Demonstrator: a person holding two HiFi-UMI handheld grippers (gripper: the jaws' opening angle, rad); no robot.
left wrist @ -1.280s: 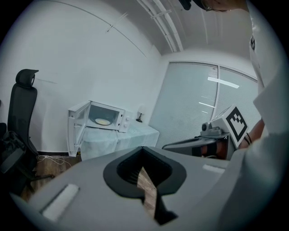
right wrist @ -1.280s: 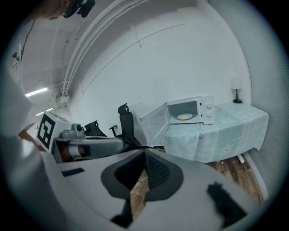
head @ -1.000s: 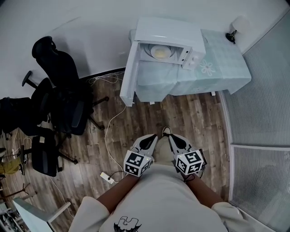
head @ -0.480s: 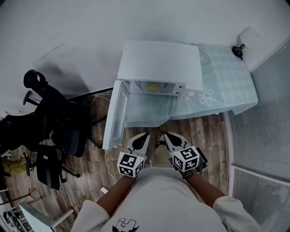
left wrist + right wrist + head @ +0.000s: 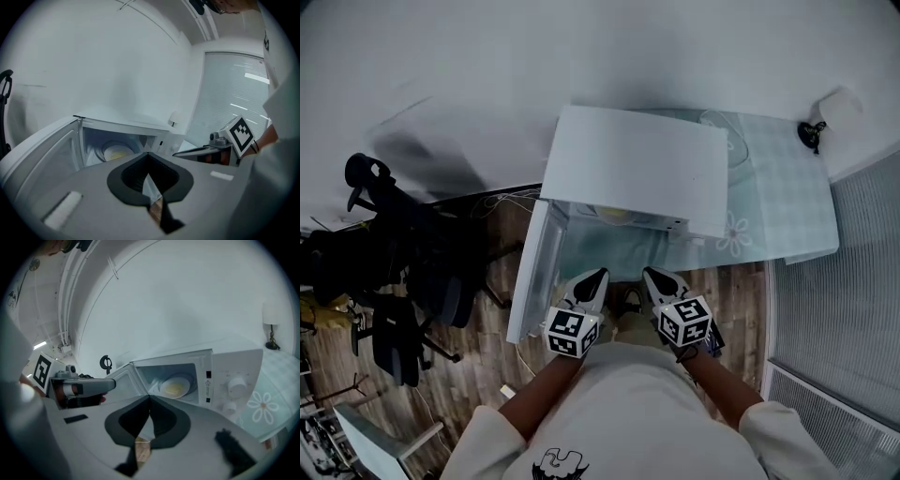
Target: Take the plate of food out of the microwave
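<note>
The microwave [image 5: 633, 169] sits on a tabletop [image 5: 787, 211] covered with a pale checked cloth, in the upper middle of the head view. Its door [image 5: 534, 272] is swung wide open toward the left of the frame. The plate of food [image 5: 176, 387] is inside the oven cavity, a white plate holding something yellowish. From above, only its edge shows under the microwave's top.

The left hand-held gripper [image 5: 596, 276] and right hand-held gripper [image 5: 652, 274] are side by side just below the microwave in the head view, held close to the person's body and pointing toward the open cavity. Both are apart from the plate. In each gripper view the jaws are closed tip to tip with nothing between them.

Two knobs [image 5: 236, 384] are on the panel to the right of the cavity. A small lamp [image 5: 814, 131] stands at the upper right corner of the tabletop. Black office chairs [image 5: 384, 253] crowd the left edge on the wood floor [image 5: 478, 375].
</note>
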